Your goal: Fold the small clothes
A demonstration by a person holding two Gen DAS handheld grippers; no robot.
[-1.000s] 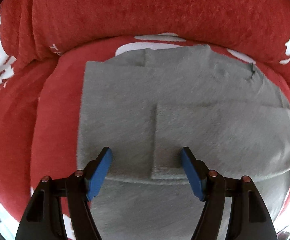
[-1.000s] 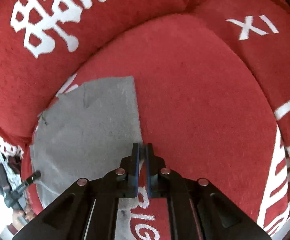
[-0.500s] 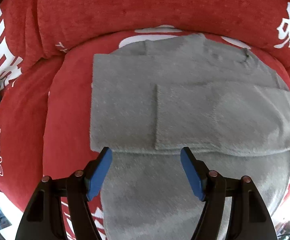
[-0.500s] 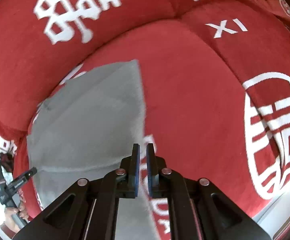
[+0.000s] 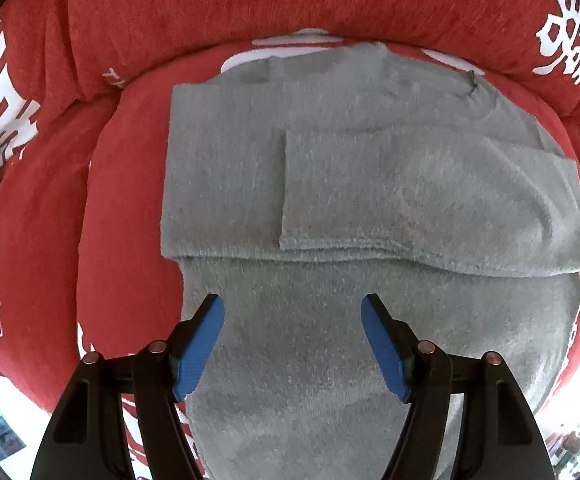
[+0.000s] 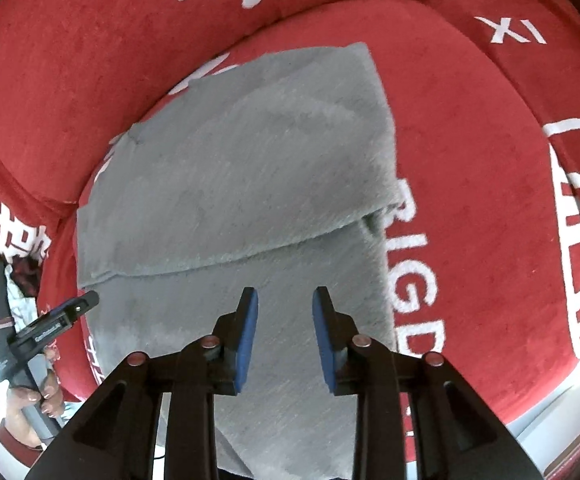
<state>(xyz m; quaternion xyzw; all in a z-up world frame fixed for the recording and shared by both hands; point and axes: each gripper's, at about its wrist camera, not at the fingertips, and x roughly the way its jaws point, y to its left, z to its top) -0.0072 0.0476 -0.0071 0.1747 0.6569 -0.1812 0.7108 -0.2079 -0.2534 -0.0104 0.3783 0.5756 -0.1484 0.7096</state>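
Currently, sweater: the grey knit sweater (image 5: 330,184) lies flat on the red sofa seat cushion (image 5: 125,216), its sleeves folded across the chest, so the body forms a tidy block ready for a lengthwise fold.
Lower half: the hem end stretches toward both cameras, unfolded, likely the next part to lift.
Left hand-held gripper (image 5: 293,344): jaws wide apart, nothing between the blue pads, hovering above the lower body of the sweater.
Right hand-held gripper (image 6: 285,334): jaws have just been opening, now partly apart, empty, above the sweater's right side near the white lettering (image 6: 414,264).
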